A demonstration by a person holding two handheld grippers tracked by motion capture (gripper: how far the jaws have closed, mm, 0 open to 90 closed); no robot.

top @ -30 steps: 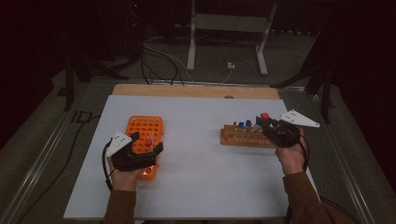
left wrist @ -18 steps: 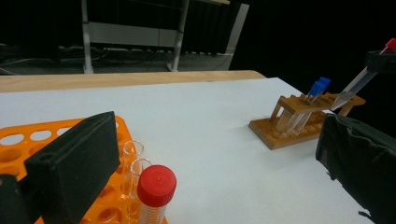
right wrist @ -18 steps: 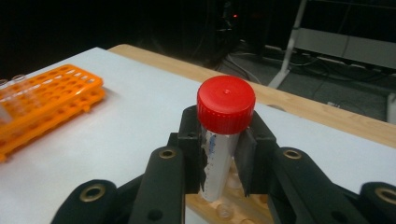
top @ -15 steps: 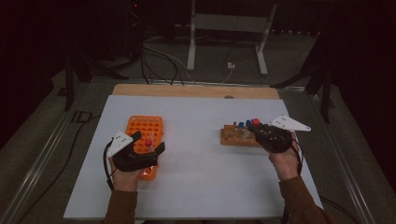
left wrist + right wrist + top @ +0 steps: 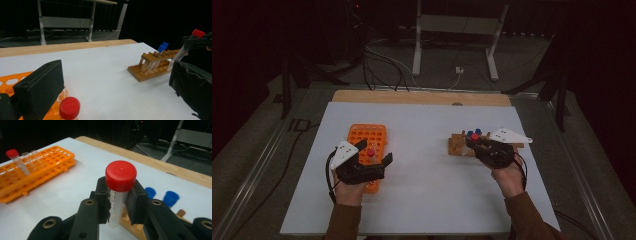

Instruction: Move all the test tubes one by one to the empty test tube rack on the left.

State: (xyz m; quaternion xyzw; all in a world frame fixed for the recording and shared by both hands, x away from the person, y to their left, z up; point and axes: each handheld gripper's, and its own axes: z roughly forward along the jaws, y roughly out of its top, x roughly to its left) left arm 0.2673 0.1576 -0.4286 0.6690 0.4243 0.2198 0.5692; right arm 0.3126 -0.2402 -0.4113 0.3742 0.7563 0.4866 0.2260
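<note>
- Two racks in play: orange rack (image 5: 368,145) on the table's (image 5: 422,200) left, wooden rack (image 5: 460,145) on its right. Work looks like moving capped tubes from wood to orange.
- One red-capped tube (image 5: 119,192) is out of the wooden rack and clamped in the right gripper (image 5: 117,202), fingers (image 5: 103,197) pinching it just under the cap, held above the wooden rack's near end.
- One red-capped tube (image 5: 371,151) already stands in the orange rack; two clear tubes w/o caps (image 5: 31,157) sit beside it in the right gripper view.
- Left to do, as I judge: carry the held tube across and seat it; two blue-capped tubes (image 5: 162,47) wait in the wooden rack, so maybe half done.
- Left gripper (image 5: 373,161) hangs over the orange rack's near end, fingers spread wide, nothing between them.
- Left gripper view gives the side-on look: blue-capped tubes lean in the wooden rack and the held tube tilts, not clear from the high view.
- Right gripper view shows the grip point and tube scale marks; high view shows the racks well apart.
</note>
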